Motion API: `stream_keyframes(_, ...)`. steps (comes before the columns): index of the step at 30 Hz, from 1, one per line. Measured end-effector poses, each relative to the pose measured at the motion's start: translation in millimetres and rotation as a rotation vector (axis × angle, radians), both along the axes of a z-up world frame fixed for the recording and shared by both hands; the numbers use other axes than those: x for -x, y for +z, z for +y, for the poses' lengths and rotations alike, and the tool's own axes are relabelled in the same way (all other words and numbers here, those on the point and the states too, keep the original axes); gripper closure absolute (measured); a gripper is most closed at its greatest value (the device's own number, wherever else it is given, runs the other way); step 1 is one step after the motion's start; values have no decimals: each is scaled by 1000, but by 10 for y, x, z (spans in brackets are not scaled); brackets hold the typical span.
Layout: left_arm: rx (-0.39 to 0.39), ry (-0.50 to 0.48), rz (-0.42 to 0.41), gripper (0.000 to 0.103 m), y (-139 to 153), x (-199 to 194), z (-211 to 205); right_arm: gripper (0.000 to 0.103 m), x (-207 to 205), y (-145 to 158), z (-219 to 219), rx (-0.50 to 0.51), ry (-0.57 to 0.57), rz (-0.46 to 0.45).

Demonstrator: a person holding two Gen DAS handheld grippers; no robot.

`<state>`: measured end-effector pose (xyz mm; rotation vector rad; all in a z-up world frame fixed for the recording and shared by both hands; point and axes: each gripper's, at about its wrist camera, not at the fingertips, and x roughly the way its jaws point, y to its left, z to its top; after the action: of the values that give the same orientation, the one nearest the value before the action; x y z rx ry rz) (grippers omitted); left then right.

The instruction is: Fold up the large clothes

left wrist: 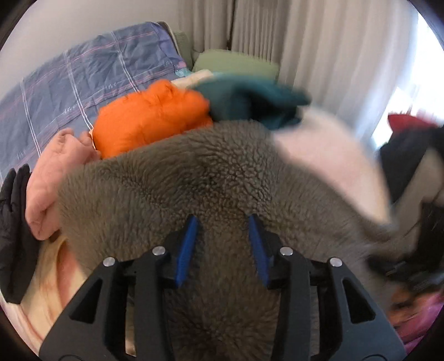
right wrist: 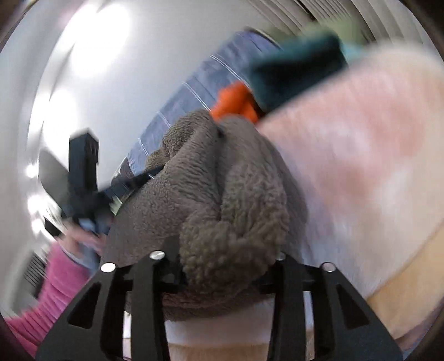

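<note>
We are lifting the grey fleece (left wrist: 211, 177), filling centre frame | left gripper (left wrist: 223, 250) fingers apart, fleece bunched between | right gripper (right wrist: 222, 266) fingers buried, grip unclear | step: gathering | next, we judge: spreading it flat away from the orange jacket (left wrist: 149, 116).

A: Background, left wrist view?
B: Blue checked quilt (left wrist: 83, 83) lies against the white wall (left wrist: 69, 22); a green pillow (left wrist: 236, 62) sits beside it, before pleated pale curtains (left wrist: 319, 55).
A: Right wrist view?
B: The same quilt, blurred, under a glare-lit wall.
</note>
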<state>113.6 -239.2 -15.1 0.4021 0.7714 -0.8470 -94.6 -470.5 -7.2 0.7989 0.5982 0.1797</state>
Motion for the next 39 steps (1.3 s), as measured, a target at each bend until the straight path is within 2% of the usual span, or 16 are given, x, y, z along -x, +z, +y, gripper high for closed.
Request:
stream_keyframes(1, -8, -7, -31, 63, -91, 19, -10, 52, 8, -24, -31, -17, 0, 0)
stream_keyframes(5, 42, 11, 51, 63, -22, -104, 90, 33, 90, 167, -136, 7, 28, -30)
stream_keyframes(9, 6, 20, 12, 62, -28, -71, 79, 32, 97, 640, -399, 137, -32, -108)
stream_keyframes(14, -65, 26, -89, 62, -38, 65, -32, 42, -715, 937, -607, 314, -12, -2)
stream_keyframes(19, -49, 30, -91, 62, -26, 78, 24, 42, -1856, 627, -544, 200, 257, 161)
stream_keyframes(23, -30, 34, -112, 62, -14, 102, 67, 43, -2438, 305, -447, 180, 318, 316)
stream_keyframes(24, -24, 38, -120, 62, -9, 109, 78, 49, -2495, 262, -433, 142, 335, 309)
stream_keyframes(25, -15, 41, -127, 62, 1, 113, 90, 80, -2521, 247, -429, 86, 357, 275)
stream_keyframes(27, 5, 51, -134, 62, 27, 123, 140, 89, -2451, 379, -424, 64, 342, 182)
stream_keyframes(28, 10, 58, -138, 61, 44, 138, 158, 90, -2361, 569, -414, 99, 315, 67)
stream_keyframes(29, 15, 63, -142, 61, 72, 151, 176, 91, -2217, 744, -388, 145, 296, -23)
stream_keyframes(31, 42, 49, -146, 60, 153, 205, 211, 91, -2076, 866, -319, 248, 267, -77)
stream_keyframes(32, 47, 39, -147, 60, 175, 219, 211, 91, -2083, 824, -284, 314, 255, -62)
stream_keyframes(34, 20, 47, -140, 60, 136, 187, 140, 90, -2302, 433, -220, 462, 224, 94)
stream_keyframes(36, -28, 60, -153, 60, 56, 138, 28, 82, -2453, -9, -226, 444, 249, 207)
stream_keyframes(39, -39, 54, -138, 60, 29, 100, -22, 68, -2294, 182, -390, 412, 174, 165)
